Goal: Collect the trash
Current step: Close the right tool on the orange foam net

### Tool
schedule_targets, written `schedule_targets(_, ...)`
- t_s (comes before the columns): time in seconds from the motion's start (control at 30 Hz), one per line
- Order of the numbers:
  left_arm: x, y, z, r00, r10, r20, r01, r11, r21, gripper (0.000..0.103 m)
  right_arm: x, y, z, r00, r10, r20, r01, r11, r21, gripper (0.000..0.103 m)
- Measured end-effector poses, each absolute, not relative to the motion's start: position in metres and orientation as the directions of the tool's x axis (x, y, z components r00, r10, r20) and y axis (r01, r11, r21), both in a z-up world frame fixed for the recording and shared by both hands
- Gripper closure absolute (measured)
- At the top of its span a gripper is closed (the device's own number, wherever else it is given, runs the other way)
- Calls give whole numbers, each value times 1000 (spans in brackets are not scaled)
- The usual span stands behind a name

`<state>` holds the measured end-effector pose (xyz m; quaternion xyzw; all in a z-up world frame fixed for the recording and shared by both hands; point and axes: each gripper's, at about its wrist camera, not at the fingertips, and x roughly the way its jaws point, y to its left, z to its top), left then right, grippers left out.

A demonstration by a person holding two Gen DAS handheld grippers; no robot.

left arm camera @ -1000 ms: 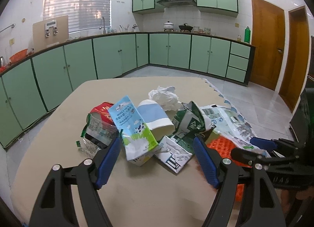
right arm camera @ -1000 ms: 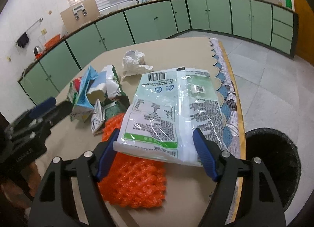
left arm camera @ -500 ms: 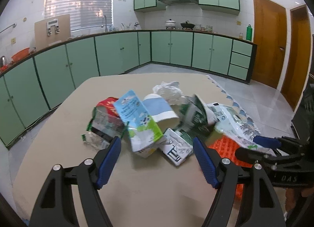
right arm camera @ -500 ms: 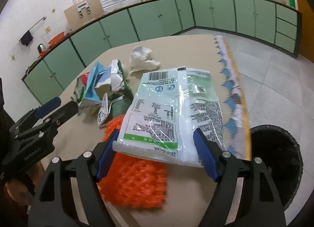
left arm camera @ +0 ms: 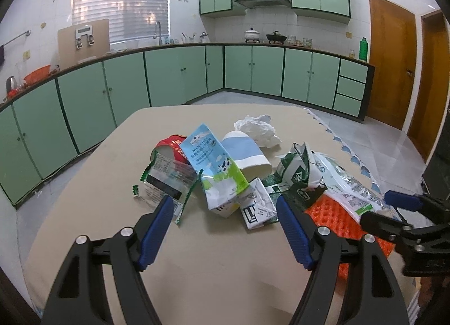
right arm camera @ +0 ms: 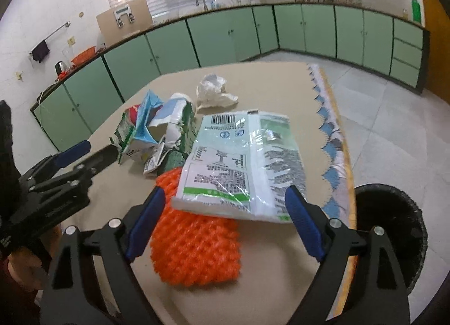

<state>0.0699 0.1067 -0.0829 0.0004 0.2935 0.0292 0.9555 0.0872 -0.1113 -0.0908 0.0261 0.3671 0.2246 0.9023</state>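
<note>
A pile of trash lies on the beige table [left arm camera: 197, 263]: a blue milk carton [left arm camera: 213, 173], a clear wrapper [left arm camera: 166, 181], a red cup [left arm camera: 171, 147], a white-and-blue cup [left arm camera: 244, 153], a green torn carton [left arm camera: 298, 173], crumpled white paper [left arm camera: 258, 128]. A large clear plastic bag [right arm camera: 239, 161] lies over orange foam netting [right arm camera: 194, 243]. My left gripper [left arm camera: 225, 221] is open and empty, just short of the pile. My right gripper [right arm camera: 225, 221] is open and empty, its fingers either side of the bag's near edge and the netting.
A black trash bin [right arm camera: 393, 229] stands on the floor off the table's right edge. Green kitchen cabinets [left arm camera: 253, 71] line the walls behind. Wooden doors [left arm camera: 391, 63] are at the right. The table's near part [left arm camera: 213, 274] is bare.
Both grippers have drawn back and risen a little from the trash, so the pile looks farther off. Both stay open. The trash has not moved.
</note>
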Motion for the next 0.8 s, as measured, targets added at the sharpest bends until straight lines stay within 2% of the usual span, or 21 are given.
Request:
schedule_targets(0.2,62,107,-88,819,60,-570,-55,998,26,29,64,-117,-92,632,436,-640,-362,897,254,19)
schedule_targets(0.5,47,112,-92,812,75,-579,-62,997,43,29,57,-98,-113,563,465,-683,-391,878,276,36)
schedule_targets(0.8,37,125,-91,812,99,-575,-91,995,44,29,52,-85,-108,527,505,-684,-448,849,281,65)
